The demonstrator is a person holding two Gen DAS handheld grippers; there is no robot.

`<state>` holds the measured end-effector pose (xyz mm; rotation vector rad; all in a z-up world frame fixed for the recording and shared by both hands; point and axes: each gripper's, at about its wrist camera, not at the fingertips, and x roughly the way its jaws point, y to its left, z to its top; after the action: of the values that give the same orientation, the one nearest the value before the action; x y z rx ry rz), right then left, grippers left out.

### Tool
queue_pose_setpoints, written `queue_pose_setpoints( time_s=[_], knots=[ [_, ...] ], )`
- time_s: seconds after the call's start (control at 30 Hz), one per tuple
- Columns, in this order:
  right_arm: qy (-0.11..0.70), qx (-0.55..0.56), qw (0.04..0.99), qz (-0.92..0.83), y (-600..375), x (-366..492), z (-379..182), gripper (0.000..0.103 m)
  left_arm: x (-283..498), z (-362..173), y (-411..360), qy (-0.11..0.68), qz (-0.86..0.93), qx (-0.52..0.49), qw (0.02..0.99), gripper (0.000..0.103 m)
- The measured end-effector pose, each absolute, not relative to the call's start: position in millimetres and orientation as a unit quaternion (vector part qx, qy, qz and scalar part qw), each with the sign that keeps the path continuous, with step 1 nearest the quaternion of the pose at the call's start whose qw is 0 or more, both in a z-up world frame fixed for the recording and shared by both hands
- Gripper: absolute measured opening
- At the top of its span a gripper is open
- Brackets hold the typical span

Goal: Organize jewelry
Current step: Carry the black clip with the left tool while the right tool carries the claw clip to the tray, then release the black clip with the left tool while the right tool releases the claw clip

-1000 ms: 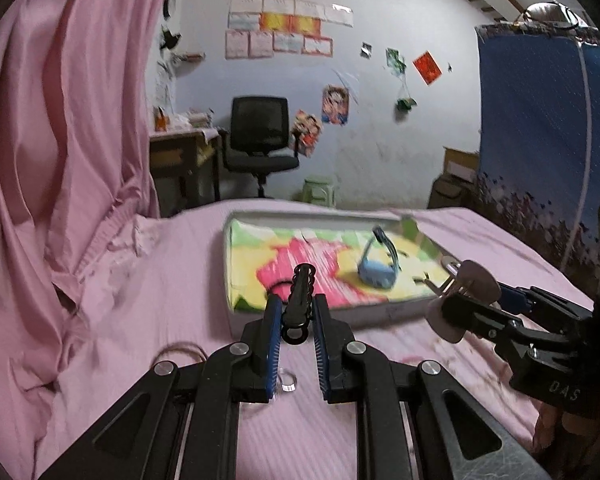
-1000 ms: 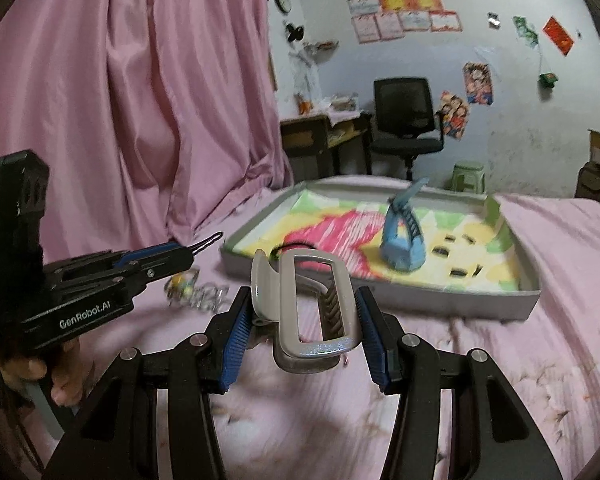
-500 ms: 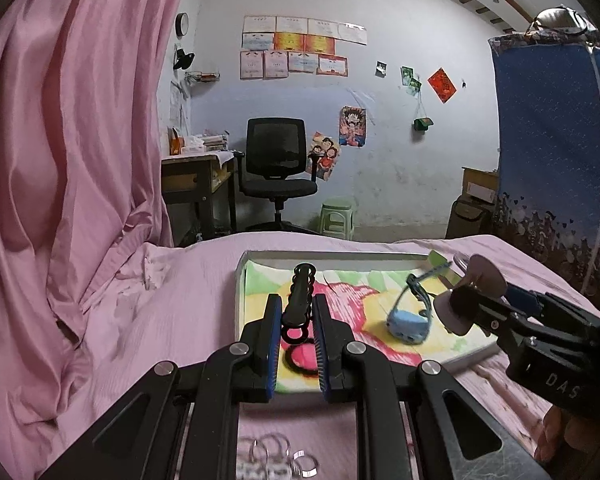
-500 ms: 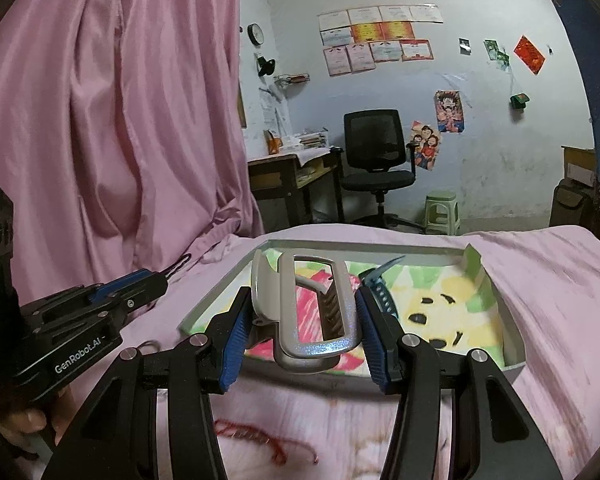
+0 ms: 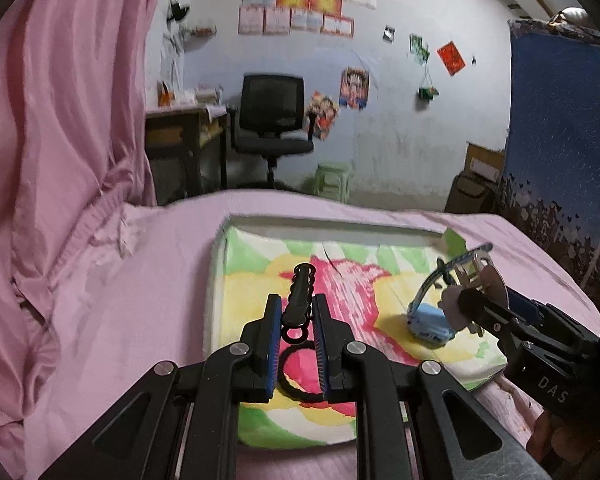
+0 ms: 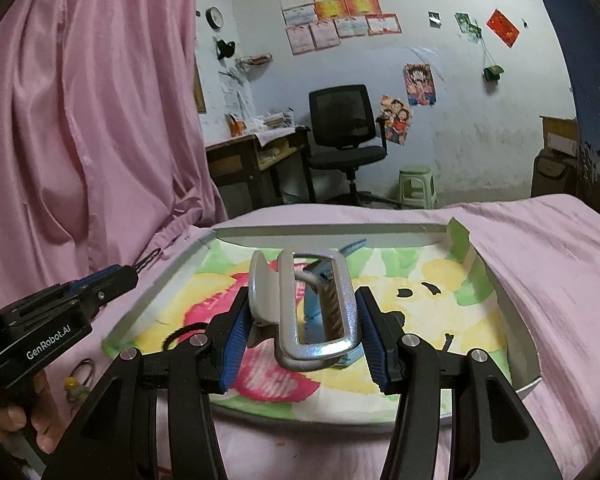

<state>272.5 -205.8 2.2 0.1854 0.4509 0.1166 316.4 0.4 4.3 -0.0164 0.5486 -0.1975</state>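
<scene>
A shallow grey tray (image 5: 219, 256) with a bright green, yellow and pink lining lies on the pink bed. My left gripper (image 5: 297, 304) hangs over its near left part, shut on a black beaded hair clip (image 5: 302, 280). A black hair tie (image 5: 296, 376) lies in the tray below it. My right gripper (image 6: 304, 300) is shut on a silver claw clip (image 6: 264, 292) above the tray's (image 6: 520, 344) middle. A blue claw clip (image 5: 428, 322) stands in the tray, partly hidden behind the silver one in the right wrist view. Each gripper shows in the other's view.
Small black pieces (image 6: 406, 293) lie on the lining at the right. A yellow bead and a ring (image 6: 76, 384) rest on the bed left of the tray. A pink curtain (image 5: 60, 120) hangs at the left. Beyond the bed stand a desk and an office chair (image 5: 272, 120).
Both grippers have moved forward, from short of the tray to over it, each keeping its clip. The loose rings on the bed have slipped out of the left wrist view.
</scene>
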Motion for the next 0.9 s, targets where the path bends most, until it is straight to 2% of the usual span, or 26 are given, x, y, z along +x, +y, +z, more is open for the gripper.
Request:
queue_pose_setpoints(
  time_s=[0.4, 0.9],
  knots=[
    [0.272, 0.092, 0.956, 0.054, -205, 301, -16, 0.046, 351, -24, 0, 0.366, -0.109, -0.031, 0.924, 0.015],
    [0.314, 0.108, 0.942, 0.054, -211, 305, -28, 0.046, 345, -22, 3, 0.375, -0.134, -0.04, 0.916, 0.015]
  ],
)
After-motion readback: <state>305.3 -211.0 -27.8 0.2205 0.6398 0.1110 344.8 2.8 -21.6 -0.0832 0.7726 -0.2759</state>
